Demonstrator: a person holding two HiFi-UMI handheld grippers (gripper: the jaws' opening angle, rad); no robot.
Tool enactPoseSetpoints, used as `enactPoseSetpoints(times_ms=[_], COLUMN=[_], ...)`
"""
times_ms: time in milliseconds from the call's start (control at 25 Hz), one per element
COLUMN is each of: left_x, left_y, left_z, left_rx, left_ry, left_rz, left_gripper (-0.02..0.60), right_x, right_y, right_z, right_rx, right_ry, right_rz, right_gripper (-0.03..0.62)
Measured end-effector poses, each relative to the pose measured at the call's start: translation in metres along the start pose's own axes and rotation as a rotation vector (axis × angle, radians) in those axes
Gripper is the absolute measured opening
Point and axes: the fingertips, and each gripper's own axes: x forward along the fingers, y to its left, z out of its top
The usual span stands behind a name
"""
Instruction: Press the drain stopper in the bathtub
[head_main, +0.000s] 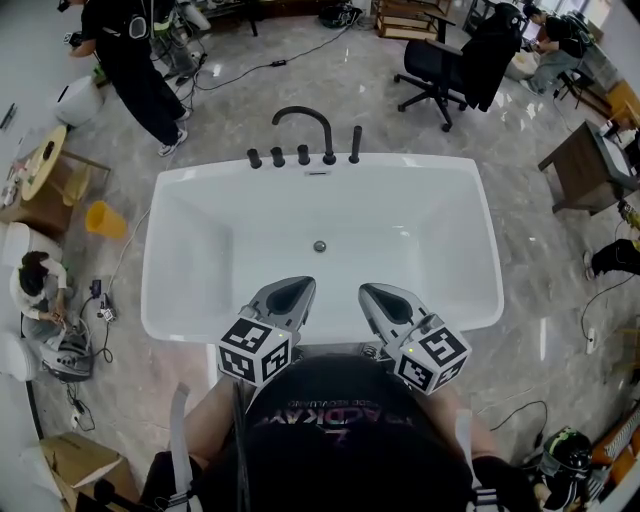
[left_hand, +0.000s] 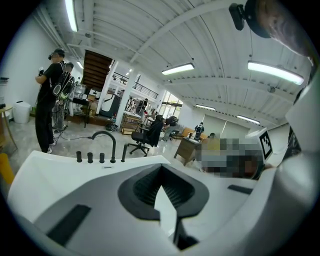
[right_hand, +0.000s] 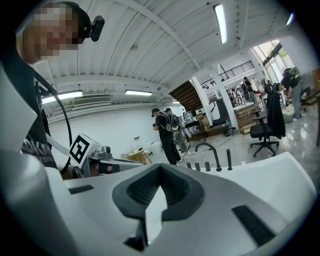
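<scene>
Status: drain stopper (head_main: 320, 245) sits dead centre of the bathtub (head_main: 420, 163) floor, a small dark disc. The faucet (head_main: 300, 108) and its handles are at the 12 o'clock rim. The tub looks dry, with nothing else in it.

Both tools are at the 6 o'clock rim, close to the person's body and well apart from the stopper. Seen from the stopper, the left tool (head_main: 303, 286) is at about 7 o'clock and the right tool (head_main: 369, 291) at about 5 o'clock. Both point toward 12.

Tool state from the gripper views: left is clenched, tips meeting, nothing between the pads. Right is the same, clenched and empty. Both gripper views look out over the far rim at the faucet, not down at the drain, so neither tool is aimed at the stopper.

Step in hand: no contact. My read is that this fits two stages:
- the stopper is up and waiting for a press
- the stopper is already pushed down and the tools are parked at the near rim

The disc is too small in the head view to tell raised from seated, so I won't call it.

Any press here would call for a long reach from 6 toward centre and down to the tub floor. A closed tip would have to land square on the disc, since it's a small target on a slick surface.
</scene>
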Motion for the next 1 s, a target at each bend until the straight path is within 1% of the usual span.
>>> enactPoseSetpoints(times_ms=[360, 1000], left_x=[-0.0003, -0.0043], left_y=[0.0002, -0.0004], left_z=[0.0001, 0.0019], left_rx=[0.005, 0.01], left_ry=[0.006, 0.004], left_rz=[0.005, 0.016], left_gripper=[0.005, 0.005], right_x=[0.0033, 0.0042], right_y=[0.0028, 0.0061], right_z=[-0.0006, 0.0007], right_rx=[-0.002, -0.004], right_ry=[0.001, 0.003], right_rz=[0.024, 0.04], right_gripper=[0.011, 0.011])
